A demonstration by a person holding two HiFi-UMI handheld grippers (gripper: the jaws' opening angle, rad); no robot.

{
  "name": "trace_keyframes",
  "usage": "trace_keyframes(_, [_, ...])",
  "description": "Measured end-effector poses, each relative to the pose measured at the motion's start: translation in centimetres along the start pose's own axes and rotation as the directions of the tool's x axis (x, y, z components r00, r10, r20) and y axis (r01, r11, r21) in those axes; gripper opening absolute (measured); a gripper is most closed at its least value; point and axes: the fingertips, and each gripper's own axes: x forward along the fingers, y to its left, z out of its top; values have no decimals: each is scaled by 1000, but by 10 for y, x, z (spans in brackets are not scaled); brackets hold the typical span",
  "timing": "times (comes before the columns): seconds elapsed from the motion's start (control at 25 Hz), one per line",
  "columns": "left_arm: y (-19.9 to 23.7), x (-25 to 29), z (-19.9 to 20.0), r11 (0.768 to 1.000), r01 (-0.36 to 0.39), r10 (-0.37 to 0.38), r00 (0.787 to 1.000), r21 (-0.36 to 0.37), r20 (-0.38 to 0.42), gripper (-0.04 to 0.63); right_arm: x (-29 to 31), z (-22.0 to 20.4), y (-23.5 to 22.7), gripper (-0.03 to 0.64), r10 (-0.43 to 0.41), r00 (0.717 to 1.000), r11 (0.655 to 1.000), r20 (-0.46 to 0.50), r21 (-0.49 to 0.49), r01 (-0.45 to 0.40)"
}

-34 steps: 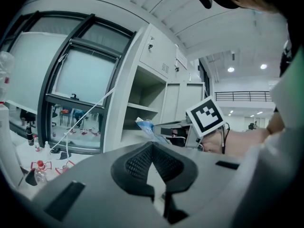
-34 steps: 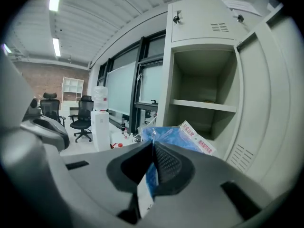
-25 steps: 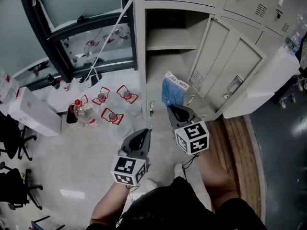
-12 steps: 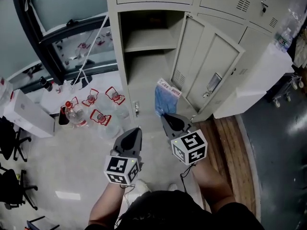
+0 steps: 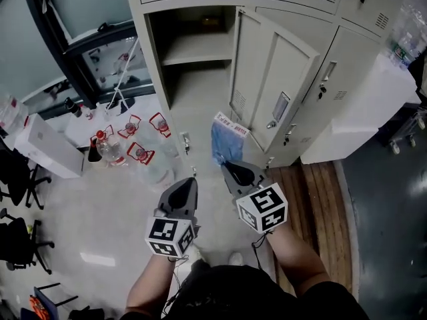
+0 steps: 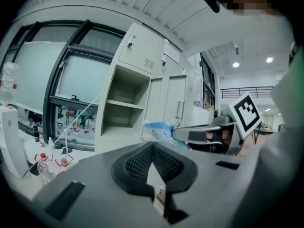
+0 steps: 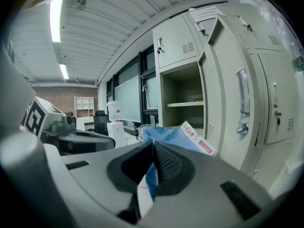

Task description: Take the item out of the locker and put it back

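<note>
Vs a second ago: both grippers and the packet are pulled back from the locker, and more of the locker front and door is in view; the grip is unchanged.

- White box (image 5: 47,153) on the floor at far left.
- Clear bottles (image 5: 110,149) with red caps, standing in a cluster on the floor beside the box.
- Left gripper (image 5: 189,181): jaws together, nothing between them.
- Locker (image 5: 139,42): the compartment is open, with a shelf (image 5: 197,49) across it. A small yellowish thing (image 5: 212,22) sits above the shelf, too small to name.
- Blue packet (image 5: 223,137) with a white label strip is outside the locker, in front of the open compartment and off the floor.
- Right gripper (image 5: 230,167): jaws clamped on the packet's lower edge.
- Door (image 5: 273,85) is swung open to the right of the compartment.
</note>
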Motion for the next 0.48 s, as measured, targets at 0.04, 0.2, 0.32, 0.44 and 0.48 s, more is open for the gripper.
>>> trace_keyframes(0.04, [-5,0,-1,1000,-7,7,1000,-1,0,3,-4,-2,0,11,10,1000,1000,0,0,-10])
trace_keyframes(0.2, [-24,-3,-5,999,-32,32,999,-3,7,4,-18,-10,0,11,41,999,999,-1,0,-41])
trace_keyframes(0.32, [-36,-7,-7,999,-44,44,999,-2,15,4,-30,-13,2,11,57,998,998,5,-5,-57])
trace_keyframes(0.44, [-49,-12,-8,999,-51,51,998,-9,27,3,-42,-14,5,11,69,998,998,10,-12,-69])
trace_keyframes(0.48, [-53,-13,-8,999,-52,52,998,-10,30,3,-46,-14,6,11,73,997,997,11,-14,-73])
